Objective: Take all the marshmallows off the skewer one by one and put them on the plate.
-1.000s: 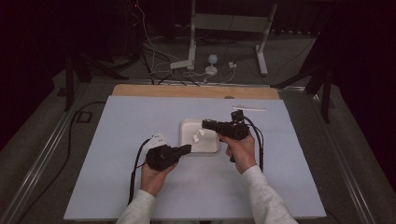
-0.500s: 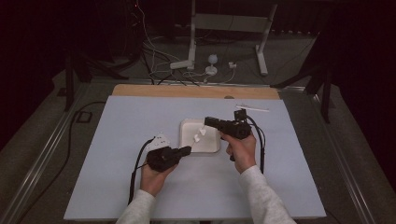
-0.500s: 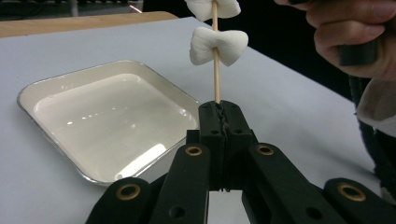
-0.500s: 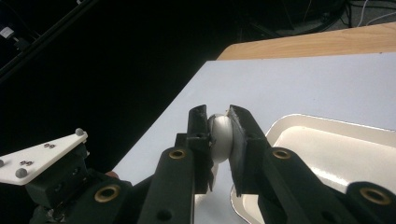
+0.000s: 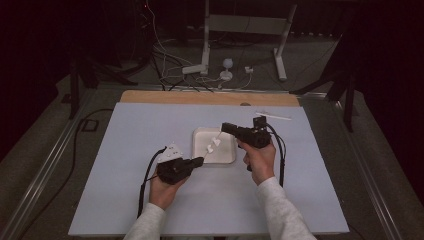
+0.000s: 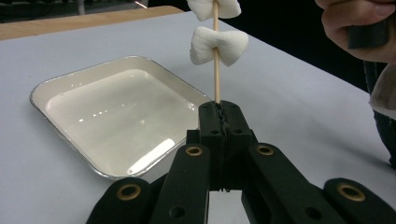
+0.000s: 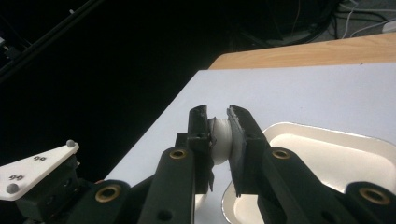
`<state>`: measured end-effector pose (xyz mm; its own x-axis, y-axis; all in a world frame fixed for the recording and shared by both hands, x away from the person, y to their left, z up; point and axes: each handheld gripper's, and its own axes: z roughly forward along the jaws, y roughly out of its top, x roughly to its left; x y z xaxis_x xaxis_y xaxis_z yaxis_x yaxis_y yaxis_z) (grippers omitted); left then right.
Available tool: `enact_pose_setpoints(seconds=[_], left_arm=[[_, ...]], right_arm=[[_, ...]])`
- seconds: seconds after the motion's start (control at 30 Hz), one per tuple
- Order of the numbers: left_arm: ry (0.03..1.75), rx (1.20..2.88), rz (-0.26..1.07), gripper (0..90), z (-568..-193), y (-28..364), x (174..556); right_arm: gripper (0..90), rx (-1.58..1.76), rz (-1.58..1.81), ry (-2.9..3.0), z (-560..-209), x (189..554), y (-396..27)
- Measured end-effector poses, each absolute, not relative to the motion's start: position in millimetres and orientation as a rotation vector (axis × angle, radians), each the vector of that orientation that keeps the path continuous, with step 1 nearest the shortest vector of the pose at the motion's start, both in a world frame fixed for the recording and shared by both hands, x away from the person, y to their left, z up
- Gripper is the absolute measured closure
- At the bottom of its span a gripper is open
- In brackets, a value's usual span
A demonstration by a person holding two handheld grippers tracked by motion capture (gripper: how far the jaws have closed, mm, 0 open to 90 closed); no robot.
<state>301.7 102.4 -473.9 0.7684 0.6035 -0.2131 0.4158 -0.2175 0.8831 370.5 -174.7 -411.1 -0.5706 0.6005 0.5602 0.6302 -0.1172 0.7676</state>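
My left gripper point(image 5: 199, 161) point(image 6: 218, 108) rests low at the near left edge of the white tray point(image 5: 226, 156) point(image 6: 60, 84), shut on the bottom of a thin wooden skewer point(image 6: 216, 74). The skewer slants up over the tray and carries white marshmallows point(image 5: 210, 148) point(image 6: 219, 44). My right gripper point(image 5: 224, 127) point(image 7: 219, 122) comes in from the right above the tray, near the skewer's upper end. Its jaws are shut on a white marshmallow point(image 7: 222, 140), squeezing it. The tray point(image 7: 327, 154) holds nothing else.
A pale blue mat point(image 5: 150, 125) covers the table, with a wooden strip point(image 5: 210, 97) along its far edge. A loose white stick point(image 5: 273, 116) lies at the back right. Cables trail from both grippers toward the person. Stands and wires are on the floor beyond.
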Motion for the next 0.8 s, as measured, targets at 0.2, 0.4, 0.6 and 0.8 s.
enact_pose_setpoints(seconds=[0.2,0.4,0.6,0.8], left_arm=[[0.779,1.868,0.220,90.0,-474.2,103.1,301.9],[0.805,1.921,0.232,90.0,-480.3,104.3,301.9],[0.822,1.860,0.192,90.0,-479.0,106.9,304.6],[0.835,1.818,0.182,90.0,-477.0,109.8,304.6]], right_arm=[[81.5,-1.475,-1.848,-2.070,-410.4,370.9,-175.6],[82.3,-1.535,-1.959,-1.983,-400.1,373.1,-195.4],[81.5,-1.513,-1.923,-2.100,-393.1,371.2,-203.4],[80.4,-1.501,-1.858,-2.154,-406.5,373.3,-193.7]])
